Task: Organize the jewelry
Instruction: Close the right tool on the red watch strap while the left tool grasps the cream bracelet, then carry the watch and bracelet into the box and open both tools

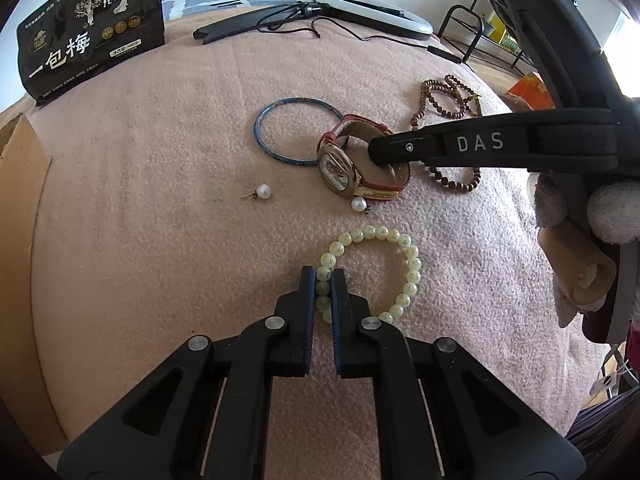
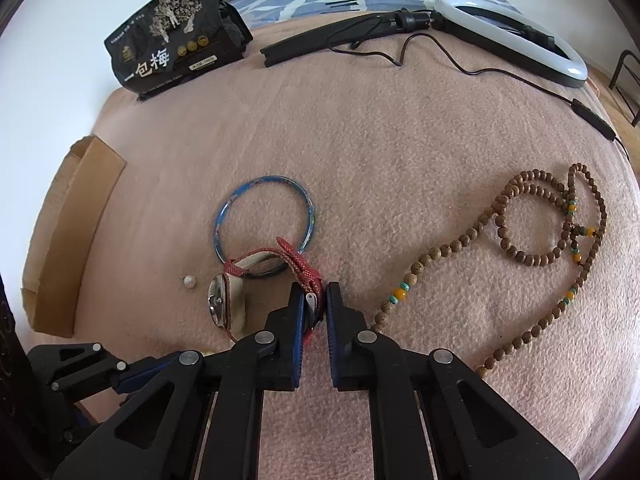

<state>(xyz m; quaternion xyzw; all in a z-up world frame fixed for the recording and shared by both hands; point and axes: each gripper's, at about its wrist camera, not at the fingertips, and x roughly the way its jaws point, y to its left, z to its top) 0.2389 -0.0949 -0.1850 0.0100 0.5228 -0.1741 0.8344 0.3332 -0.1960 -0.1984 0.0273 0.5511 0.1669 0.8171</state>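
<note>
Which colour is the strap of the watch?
The strap is red, with a pale inner lining; the right wrist view shows it best.

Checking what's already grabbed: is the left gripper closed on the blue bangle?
No, the left gripper is shut on the pale bead bracelet; the blue bangle lies apart on the blanket.

right claw [image 2: 314, 300] pinches the watch strap [image 2: 302, 266]

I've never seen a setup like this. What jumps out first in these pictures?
Two black clamp-like tools meet over jewelry scattered on a pink blanket. The left gripper pinches a pale green bead bracelet nearest the camera, while the right gripper closes on the red strap of a gold wristwatch lying partly over a blue bangle. A long brown bead necklace sprawls to the right.
</note>
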